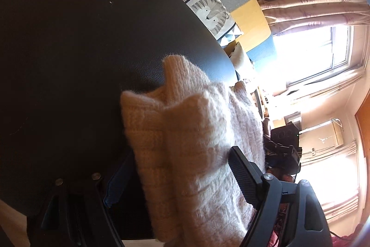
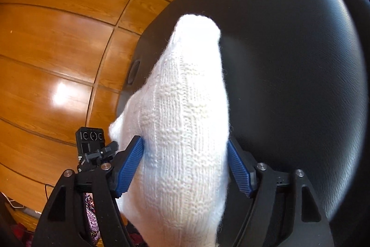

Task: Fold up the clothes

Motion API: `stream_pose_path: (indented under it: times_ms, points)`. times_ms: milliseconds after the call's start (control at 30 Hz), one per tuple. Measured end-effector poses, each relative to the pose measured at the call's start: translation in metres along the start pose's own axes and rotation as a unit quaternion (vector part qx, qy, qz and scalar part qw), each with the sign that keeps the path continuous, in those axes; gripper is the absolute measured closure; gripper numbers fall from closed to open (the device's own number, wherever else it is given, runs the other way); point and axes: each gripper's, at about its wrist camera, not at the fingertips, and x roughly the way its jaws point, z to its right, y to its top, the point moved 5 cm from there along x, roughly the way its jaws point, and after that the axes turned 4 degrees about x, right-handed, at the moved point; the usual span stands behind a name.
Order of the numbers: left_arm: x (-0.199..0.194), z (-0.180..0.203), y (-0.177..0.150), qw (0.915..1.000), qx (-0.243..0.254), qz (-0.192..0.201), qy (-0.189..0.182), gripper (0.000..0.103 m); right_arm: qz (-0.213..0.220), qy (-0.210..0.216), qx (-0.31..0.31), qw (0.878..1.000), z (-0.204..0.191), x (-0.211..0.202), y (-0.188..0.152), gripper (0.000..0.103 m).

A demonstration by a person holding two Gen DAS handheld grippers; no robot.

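**Knit garment held between both grippers over a black leather surface**

Around the work: in the left wrist view a black, finely grained leather-like surface [image 1: 81, 50] fills the left half, and past its curved edge sit a cushion printed with a striped tiger [image 1: 212, 12], pale pink curtains [image 1: 312, 8] and a bright, washed-out window [image 1: 323, 54]. In the right wrist view the same kind of dark padded surface [image 2: 289, 50] curves across the right side, with glossy orange wooden floorboards [image 2: 57, 38] to the left and a small black camera unit [image 2: 90, 140] low beside the gripper.

The fuzzy cream knit sweater [image 1: 185, 142] bunches in thick folds right in front of the left gripper [image 1: 175, 179], covering most of the gap between its fingers. One dark ribbed finger [image 1: 242, 175] presses against the cloth; the other, blue-edged, is largely hidden in shadow — the gripper seems clamped on the knit, though the grip point itself is covered.

In the right wrist view the sweater [image 2: 182, 131] rises as a white, tapering column of stocking-stitch, its lower end cut off by the frame. The right gripper [image 2: 185, 166] pinches it between two blue ridged pads [image 2: 130, 166], both touching the wool — the folds bulge above them.
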Motion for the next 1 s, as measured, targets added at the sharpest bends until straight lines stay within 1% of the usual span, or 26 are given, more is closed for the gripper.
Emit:
stream_pose_path:
  times_ms: [100,200,267,300,333,367,433,500,533,667,800,900,1000]
  points:
    - [0.000,0.002,-0.002,0.9997,0.023,0.003,0.011,0.020,-0.013,-0.007,-0.002,1.000,-0.003,0.007,0.002,0.025]
    - [0.001,0.006,-0.004,0.9988,0.041,0.006,0.025,0.021,-0.017,-0.015,-0.005,1.000,-0.005,0.011,0.002,0.026]
    - [0.001,0.006,-0.004,0.9983,0.046,0.008,0.034,0.023,-0.019,-0.024,-0.008,0.999,-0.005,0.013,0.002,0.033]
    - [0.001,0.007,-0.006,0.9981,0.048,0.010,0.038,0.027,-0.020,-0.028,-0.008,0.999,-0.006,0.014,0.002,0.037]
    - [0.001,0.007,-0.008,0.9977,0.050,0.012,0.043,0.034,-0.018,-0.027,-0.003,0.999,-0.005,0.014,0.001,0.041]
    - [0.001,0.006,-0.009,0.9976,0.050,0.014,0.046,0.037,-0.013,-0.026,0.002,1.000,-0.005,0.012,0.000,0.043]
    - [0.001,0.003,-0.009,0.9986,0.035,0.019,0.033,0.053,0.000,-0.030,0.004,1.000,-0.010,0.012,-0.003,0.052]
    - [-0.001,0.000,-0.010,0.9993,0.014,0.027,0.023,0.058,0.012,-0.040,-0.005,0.999,-0.018,0.007,-0.003,0.055]
    - [-0.003,0.001,-0.011,0.9992,0.013,0.031,0.024,0.061,0.015,-0.044,-0.010,0.999,-0.023,0.004,-0.002,0.056]
    - [-0.017,0.014,-0.011,0.9978,0.037,0.044,0.032,0.067,0.025,-0.044,-0.030,0.998,-0.047,-0.003,0.004,0.057]
    - [-0.044,0.024,-0.008,0.9960,0.044,0.075,0.020,0.072,0.024,-0.043,-0.065,0.997,-0.081,0.009,0.020,0.057]
    - [-0.073,0.022,0.000,0.9925,0.046,0.110,0.027,0.072,0.012,-0.042,-0.085,0.995,-0.109,0.032,0.035,0.057]
    - [-0.097,0.018,0.006,0.9873,0.044,0.147,0.040,0.072,-0.004,-0.039,-0.110,0.993,-0.140,0.066,0.053,0.057]
